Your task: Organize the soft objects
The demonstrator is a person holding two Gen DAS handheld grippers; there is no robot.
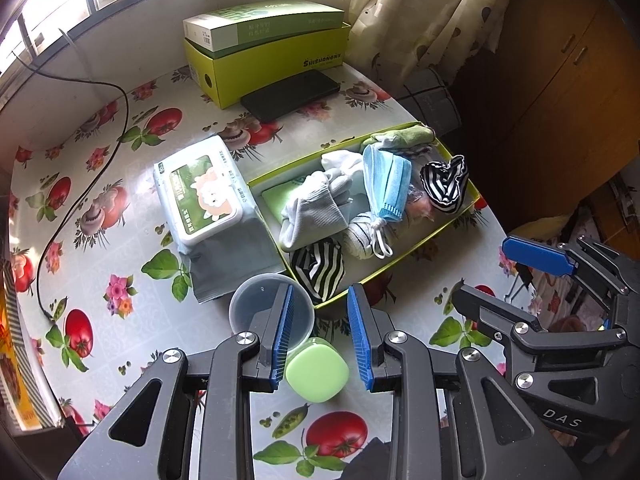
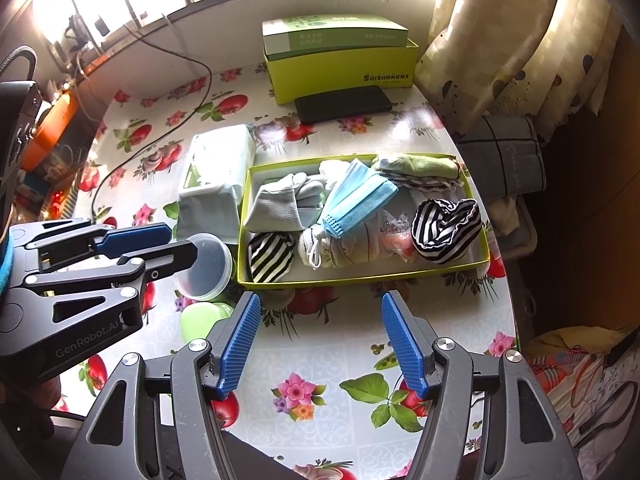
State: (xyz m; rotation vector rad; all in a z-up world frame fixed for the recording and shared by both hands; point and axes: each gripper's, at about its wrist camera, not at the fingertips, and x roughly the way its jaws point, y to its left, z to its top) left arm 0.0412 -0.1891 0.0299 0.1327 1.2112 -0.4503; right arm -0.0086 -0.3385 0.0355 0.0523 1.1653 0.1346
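A shallow green-rimmed tray (image 2: 362,279) (image 1: 404,258) on the flowered table holds soft things: a blue face mask (image 2: 360,196) (image 1: 386,184), grey-white socks (image 2: 280,206) (image 1: 316,210), two black-and-white striped cloths (image 2: 446,232) (image 2: 270,256) (image 1: 444,184) (image 1: 318,270), and a green cloth (image 2: 420,166) (image 1: 412,134). My left gripper (image 1: 320,316) is open and empty just before the tray's near-left corner. My right gripper (image 2: 320,324) is open and empty before the tray's front rim.
A wet-wipes pack (image 1: 208,196) (image 2: 216,176) lies left of the tray. A clear plastic cup (image 1: 266,312) (image 2: 208,266) and a green soap-like block (image 1: 316,372) (image 2: 200,320) sit near the left gripper. Stacked green boxes (image 2: 340,56) and a black phone (image 2: 344,104) stand behind. A cable (image 1: 80,184) runs at the left.
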